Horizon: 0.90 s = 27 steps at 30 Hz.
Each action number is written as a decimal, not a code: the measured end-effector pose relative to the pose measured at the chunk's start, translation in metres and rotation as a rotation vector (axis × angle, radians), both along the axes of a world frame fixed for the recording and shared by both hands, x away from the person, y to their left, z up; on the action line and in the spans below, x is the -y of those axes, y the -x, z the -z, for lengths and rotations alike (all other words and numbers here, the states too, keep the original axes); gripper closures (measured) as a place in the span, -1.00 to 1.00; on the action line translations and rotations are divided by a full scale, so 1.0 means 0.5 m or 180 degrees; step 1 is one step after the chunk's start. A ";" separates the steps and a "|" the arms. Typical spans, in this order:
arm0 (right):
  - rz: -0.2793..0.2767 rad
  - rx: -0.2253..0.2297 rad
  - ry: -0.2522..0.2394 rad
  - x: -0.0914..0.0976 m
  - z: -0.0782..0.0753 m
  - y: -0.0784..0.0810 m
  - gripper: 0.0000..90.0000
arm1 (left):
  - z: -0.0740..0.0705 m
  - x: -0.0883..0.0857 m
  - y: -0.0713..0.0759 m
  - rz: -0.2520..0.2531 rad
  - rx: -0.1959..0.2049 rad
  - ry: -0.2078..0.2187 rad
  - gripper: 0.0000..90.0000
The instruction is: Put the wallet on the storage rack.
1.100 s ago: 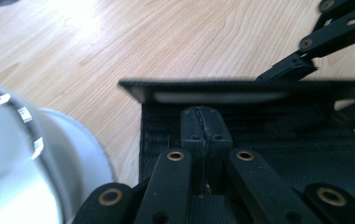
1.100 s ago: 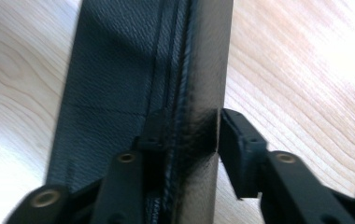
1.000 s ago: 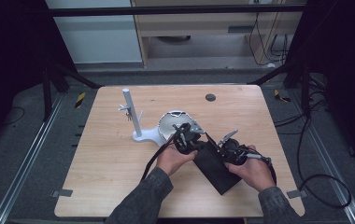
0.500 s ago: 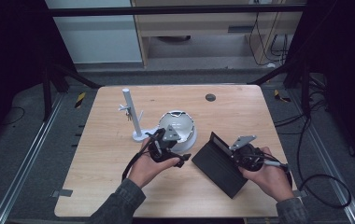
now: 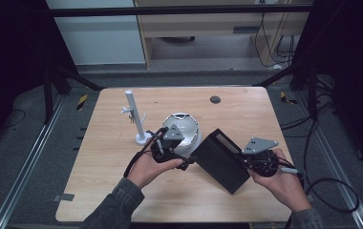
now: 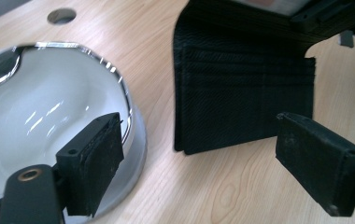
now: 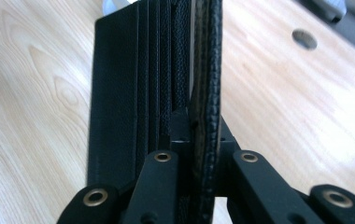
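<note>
A black leather wallet (image 5: 221,160) hangs open over the wooden table (image 5: 98,191), right of centre. My right gripper (image 5: 244,163) is shut on one flap (image 7: 206,93) of it, edge-on between the jaws, and the card-slot half (image 7: 119,93) drops away to the left. In the left gripper view the card slots (image 6: 241,98) face me. My left gripper (image 5: 188,160) sits just left of the wallet. Its jaws have just been opening and now stand wide (image 6: 208,158), with nothing between the pads (image 6: 94,158).
A white bowl with a chrome rim (image 5: 182,129) sits right behind the left gripper, and its rim (image 6: 119,93) nearly reaches the left pad. A white post on a round base (image 5: 134,114) stands at the back left. A dark round hole (image 5: 215,99) marks the table's far side.
Both grippers held the wallet together a second ago. The left one has let go, opened and drawn back to the left. The right one has lifted the wallet and moved right, so it hangs open.
</note>
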State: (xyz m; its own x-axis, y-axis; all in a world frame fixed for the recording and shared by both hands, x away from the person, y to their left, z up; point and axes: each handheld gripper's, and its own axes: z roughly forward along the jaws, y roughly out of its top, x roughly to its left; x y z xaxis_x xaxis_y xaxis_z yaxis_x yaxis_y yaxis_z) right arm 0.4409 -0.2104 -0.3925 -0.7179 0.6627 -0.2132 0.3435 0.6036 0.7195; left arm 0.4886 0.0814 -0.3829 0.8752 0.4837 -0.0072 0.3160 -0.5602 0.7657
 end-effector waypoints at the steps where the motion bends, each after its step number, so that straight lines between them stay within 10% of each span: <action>1: -0.0011 0.0022 -0.0028 0.000 -0.004 0.000 0.88 | 0.000 0.004 -0.002 0.0022 0.0004 0.0000 -0.67; 20: -0.0274 0.0279 -0.0318 -0.009 -0.059 0.015 0.88 | 0.006 0.047 -0.058 0.0269 -0.0144 0.0052 -0.60; 27: -0.0323 0.0320 -0.0355 -0.006 -0.047 0.015 0.88 | 0.004 0.049 -0.072 0.0448 -0.0431 0.0094 0.18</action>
State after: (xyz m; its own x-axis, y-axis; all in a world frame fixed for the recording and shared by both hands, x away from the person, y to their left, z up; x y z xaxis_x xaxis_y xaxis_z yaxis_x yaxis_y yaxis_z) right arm 0.4333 -0.2071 -0.3688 -0.7611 0.6115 -0.2165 0.2077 0.5459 0.8117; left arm 0.5249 0.0569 -0.3849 0.9243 0.3543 -0.1419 0.3373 -0.5842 0.7382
